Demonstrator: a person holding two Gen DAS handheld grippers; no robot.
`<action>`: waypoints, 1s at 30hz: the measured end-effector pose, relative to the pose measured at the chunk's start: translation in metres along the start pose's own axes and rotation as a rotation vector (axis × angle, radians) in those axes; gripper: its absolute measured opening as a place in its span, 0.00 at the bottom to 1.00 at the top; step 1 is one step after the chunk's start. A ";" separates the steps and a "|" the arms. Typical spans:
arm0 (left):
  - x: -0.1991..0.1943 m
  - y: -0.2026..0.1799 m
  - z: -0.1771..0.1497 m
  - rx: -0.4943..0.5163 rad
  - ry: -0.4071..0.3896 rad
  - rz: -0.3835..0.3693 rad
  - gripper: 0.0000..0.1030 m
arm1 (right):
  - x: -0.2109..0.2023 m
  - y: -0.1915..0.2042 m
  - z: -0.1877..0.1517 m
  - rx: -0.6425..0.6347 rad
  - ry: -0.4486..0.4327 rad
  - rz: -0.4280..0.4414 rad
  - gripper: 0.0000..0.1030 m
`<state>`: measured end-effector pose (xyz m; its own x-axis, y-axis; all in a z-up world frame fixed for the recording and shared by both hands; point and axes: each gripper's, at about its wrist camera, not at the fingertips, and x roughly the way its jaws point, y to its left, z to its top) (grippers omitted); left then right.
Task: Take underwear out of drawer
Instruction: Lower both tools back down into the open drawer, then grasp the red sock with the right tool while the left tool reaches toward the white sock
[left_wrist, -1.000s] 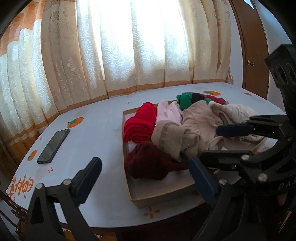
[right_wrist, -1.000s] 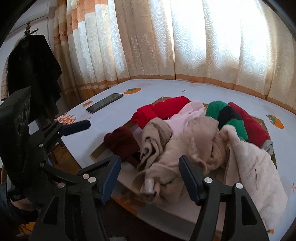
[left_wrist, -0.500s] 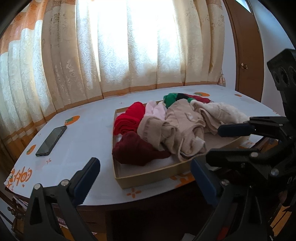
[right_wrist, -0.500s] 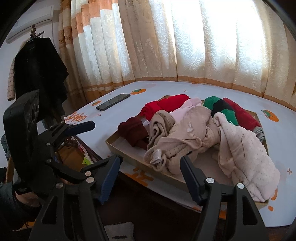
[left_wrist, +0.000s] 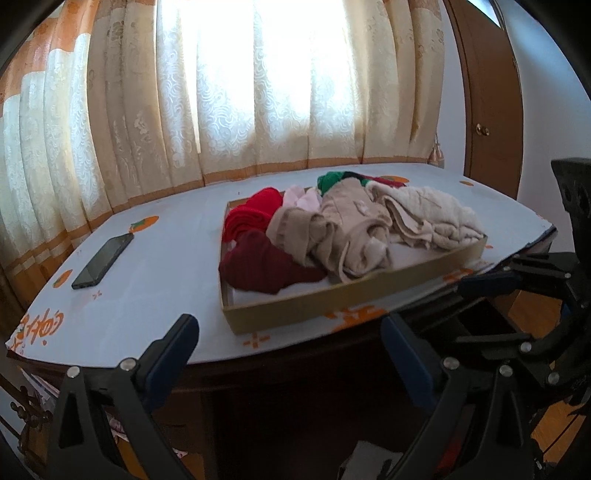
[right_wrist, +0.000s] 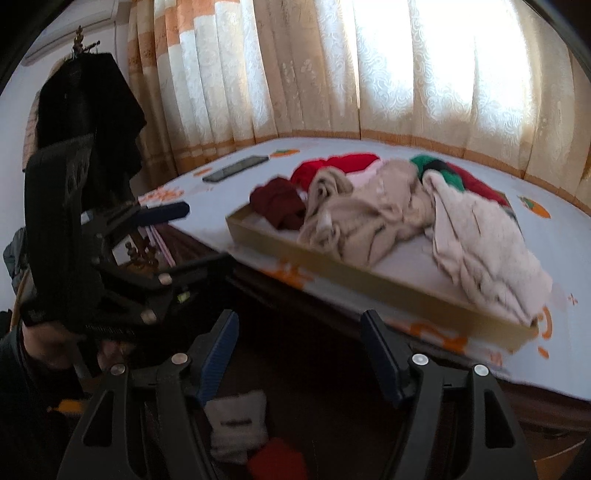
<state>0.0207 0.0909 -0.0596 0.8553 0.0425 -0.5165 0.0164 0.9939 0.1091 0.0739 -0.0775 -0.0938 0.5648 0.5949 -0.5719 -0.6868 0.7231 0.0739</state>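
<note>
Claws first: my left claw hangs low in front of the table's near edge with its jaws wide apart and nothing between them, and my right claw is likewise spread and empty, below the table rim. Both sit short of the clothes, so I judge no garment is in hand and the step is the approach for a pick. Beyond the edge, the shallow cardboard drawer lies on the table's pale cloth. Inside it the underwear is a loose heap: a dark maroon piece nearest the left corner, beige pieces in the middle, a cream fleecy one draped over the right end, red, pink and green folds behind. A phone lies well apart on the left. Next I would raise a claw over the drawer wall, come down on one top fold, and close on that layer alone.
</note>
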 end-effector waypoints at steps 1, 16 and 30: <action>-0.001 -0.001 -0.002 0.005 0.004 -0.002 0.98 | 0.000 0.000 -0.004 -0.006 0.011 -0.001 0.68; 0.008 -0.019 -0.043 0.135 0.175 -0.049 0.98 | 0.020 -0.009 -0.064 -0.130 0.264 0.035 0.68; 0.022 -0.018 -0.073 0.098 0.297 -0.092 0.98 | 0.074 -0.016 -0.092 -0.116 0.531 0.142 0.63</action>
<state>0.0010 0.0813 -0.1347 0.6597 -0.0048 -0.7515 0.1485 0.9811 0.1242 0.0843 -0.0771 -0.2123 0.1759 0.4038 -0.8978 -0.8020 0.5876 0.1071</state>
